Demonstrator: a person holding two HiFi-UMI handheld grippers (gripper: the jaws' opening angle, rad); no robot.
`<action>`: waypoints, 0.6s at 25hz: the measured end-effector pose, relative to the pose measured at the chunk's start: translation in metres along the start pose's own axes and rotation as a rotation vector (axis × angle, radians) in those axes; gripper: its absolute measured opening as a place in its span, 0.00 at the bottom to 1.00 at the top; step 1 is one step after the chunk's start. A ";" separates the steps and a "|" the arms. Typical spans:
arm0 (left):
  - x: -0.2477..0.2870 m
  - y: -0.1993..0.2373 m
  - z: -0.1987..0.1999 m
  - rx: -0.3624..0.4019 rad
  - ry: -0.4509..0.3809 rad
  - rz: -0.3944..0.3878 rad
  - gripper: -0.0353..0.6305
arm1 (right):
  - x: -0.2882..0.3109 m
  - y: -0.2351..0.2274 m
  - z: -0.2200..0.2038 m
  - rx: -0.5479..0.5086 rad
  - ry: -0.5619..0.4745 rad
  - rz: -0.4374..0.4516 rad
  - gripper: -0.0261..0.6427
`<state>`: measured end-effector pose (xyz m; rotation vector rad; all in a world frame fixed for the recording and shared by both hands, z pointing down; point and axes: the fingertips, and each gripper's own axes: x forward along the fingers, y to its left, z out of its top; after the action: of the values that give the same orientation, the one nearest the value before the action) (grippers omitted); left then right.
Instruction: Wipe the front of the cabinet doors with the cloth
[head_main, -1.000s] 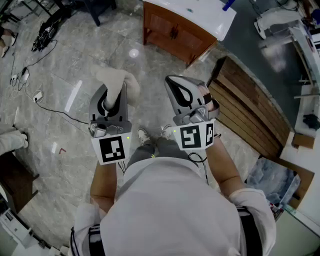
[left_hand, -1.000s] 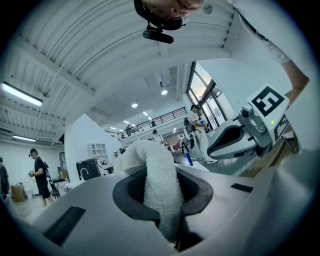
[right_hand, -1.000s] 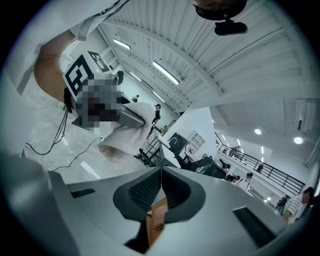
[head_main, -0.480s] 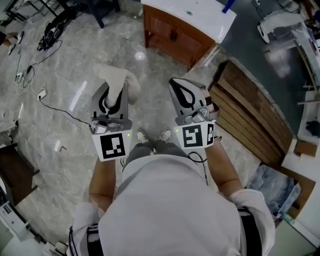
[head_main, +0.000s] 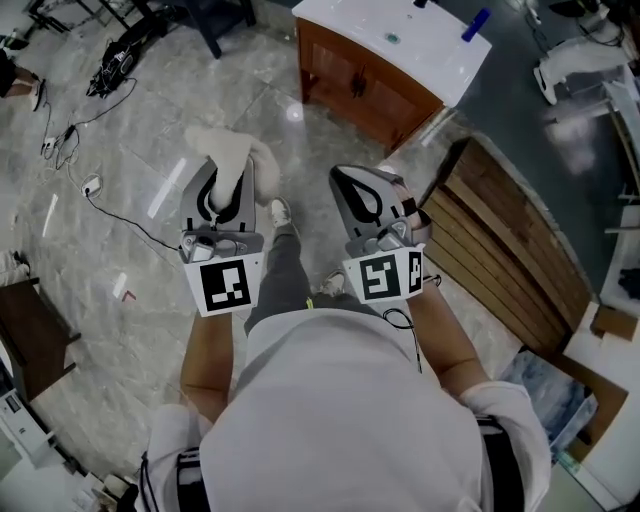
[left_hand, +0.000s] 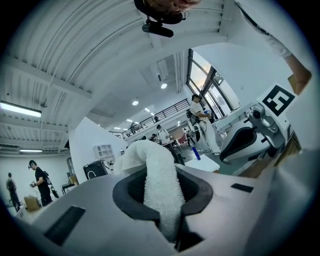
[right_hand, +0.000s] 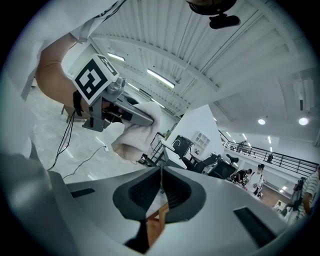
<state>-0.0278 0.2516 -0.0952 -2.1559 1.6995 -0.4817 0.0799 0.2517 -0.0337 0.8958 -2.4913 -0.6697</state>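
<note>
A white fluffy cloth (head_main: 230, 155) sticks out of my left gripper (head_main: 228, 180), which is shut on it and held over the marble floor. In the left gripper view the cloth (left_hand: 157, 170) runs up between the jaws of the left gripper (left_hand: 162, 192). My right gripper (head_main: 352, 180) is beside it, shut and holding nothing; its jaws meet in the right gripper view (right_hand: 161, 187). The brown wooden cabinet (head_main: 365, 85) with a white top (head_main: 400, 40) stands ahead, some way beyond both grippers. Its doors face me.
A slatted wooden pallet (head_main: 510, 235) lies on the floor at the right. Cables (head_main: 95, 185) and black gear (head_main: 120, 60) lie at the left. A blue object (head_main: 476, 24) rests on the cabinet top. A leg (head_main: 282, 265) steps forward between the grippers.
The cabinet has come nearer and lower in the head view as the person steps forward with one leg. Both grippers keep their pose; the cloth stays in the left one.
</note>
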 end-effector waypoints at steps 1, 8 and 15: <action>0.011 0.005 -0.007 0.004 0.003 -0.004 0.16 | 0.013 -0.005 -0.003 0.004 0.001 -0.001 0.10; 0.126 0.047 -0.050 -0.027 -0.003 -0.093 0.16 | 0.122 -0.059 -0.032 0.021 0.072 -0.021 0.10; 0.237 0.104 -0.092 -0.074 -0.031 -0.179 0.16 | 0.241 -0.100 -0.049 0.030 0.135 -0.031 0.10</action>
<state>-0.1077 -0.0080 -0.0524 -2.3686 1.5390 -0.4365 -0.0181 0.0070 0.0001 0.9600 -2.3775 -0.5641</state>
